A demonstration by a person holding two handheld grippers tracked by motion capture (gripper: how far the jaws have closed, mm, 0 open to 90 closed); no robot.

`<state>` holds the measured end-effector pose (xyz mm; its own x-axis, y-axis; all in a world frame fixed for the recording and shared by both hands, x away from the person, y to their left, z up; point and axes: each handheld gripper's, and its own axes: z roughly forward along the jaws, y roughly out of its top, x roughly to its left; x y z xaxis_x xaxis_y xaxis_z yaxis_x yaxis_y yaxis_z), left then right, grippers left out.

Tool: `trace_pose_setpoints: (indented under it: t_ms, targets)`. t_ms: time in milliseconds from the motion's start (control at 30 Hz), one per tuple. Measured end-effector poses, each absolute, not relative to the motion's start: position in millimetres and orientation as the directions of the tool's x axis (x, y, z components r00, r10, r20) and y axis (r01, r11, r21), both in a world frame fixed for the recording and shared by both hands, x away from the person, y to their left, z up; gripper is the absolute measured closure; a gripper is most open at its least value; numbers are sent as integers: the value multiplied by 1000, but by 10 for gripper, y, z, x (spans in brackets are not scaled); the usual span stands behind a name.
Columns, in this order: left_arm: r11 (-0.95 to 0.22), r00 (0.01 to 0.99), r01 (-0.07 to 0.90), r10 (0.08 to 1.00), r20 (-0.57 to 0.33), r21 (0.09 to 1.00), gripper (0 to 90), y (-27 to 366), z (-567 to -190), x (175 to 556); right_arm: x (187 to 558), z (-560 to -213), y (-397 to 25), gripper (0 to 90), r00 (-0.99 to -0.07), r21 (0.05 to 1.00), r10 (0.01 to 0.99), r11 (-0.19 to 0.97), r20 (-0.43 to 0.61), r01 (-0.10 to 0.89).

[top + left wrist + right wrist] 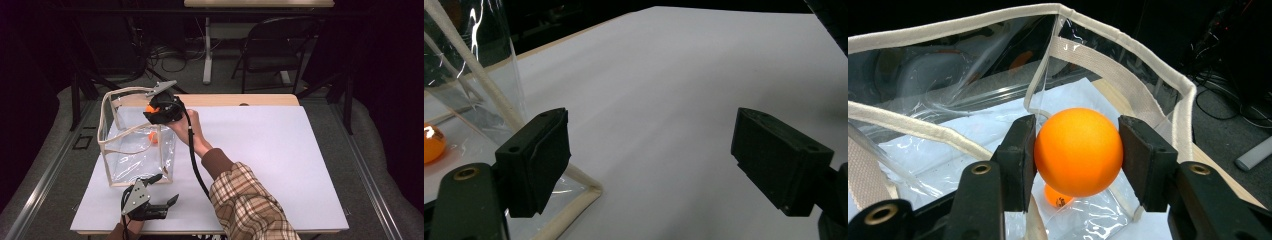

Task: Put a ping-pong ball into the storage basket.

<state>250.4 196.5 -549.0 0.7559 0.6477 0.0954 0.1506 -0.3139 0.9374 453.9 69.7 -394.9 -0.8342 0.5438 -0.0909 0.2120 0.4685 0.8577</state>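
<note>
- The left gripper (157, 202) rests at the near left corner of the table (280, 165), jaws spread wide with nothing between them, just beside the near corner of the clear bag (112, 150). It would do well to close on that bag's cream trim (574, 205) only if the bag starts to slide or tip.
- One orange ball (153, 137) already lies on the bag's floor.
- The right gripper (1079, 150) is clamped on a second orange ball (1079, 151), held above the bag's open mouth, inside the line of the rim (1128, 50).
- Lower it further before letting go; a drop from this height would likely bounce.
- Keep the jaws off the far wall, which looks close, though glare makes that hard to judge.
- Open slowly, then lift straight up.
</note>
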Motion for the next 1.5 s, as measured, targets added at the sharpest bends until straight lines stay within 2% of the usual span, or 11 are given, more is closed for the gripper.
trace_pose_setpoints:
  t_ms: [500, 667, 833, 1133, 1500]
  targets:
    - [-310, 755, 150, 649, 94, 939, 161, 1966, -5489, 2503, 4570, -3988, 786, 500, -840, 847, 536, 482, -83, 224]
    - [-310, 756, 148, 648, 95, 939, 160, 1977, -5484, 2502, 4584, -3974, 757, 358, -825, 848, 560, 468, -68, 248]
    - [-309, 755, 150, 649, 92, 939, 160, 1975, -5486, 2504, 4557, -3910, 637, 271, -824, 859, 564, 445, -48, 254]
    - [-313, 755, 153, 649, 93, 938, 160, 1971, -5488, 2506, 4471, -3855, 355, 161, -838, 874, 545, 423, -33, 240]
    - [-313, 754, 152, 650, 95, 938, 160, 1969, -5490, 2500, 4381, -3881, 118, 121, -848, 876, 530, 421, -27, 235]
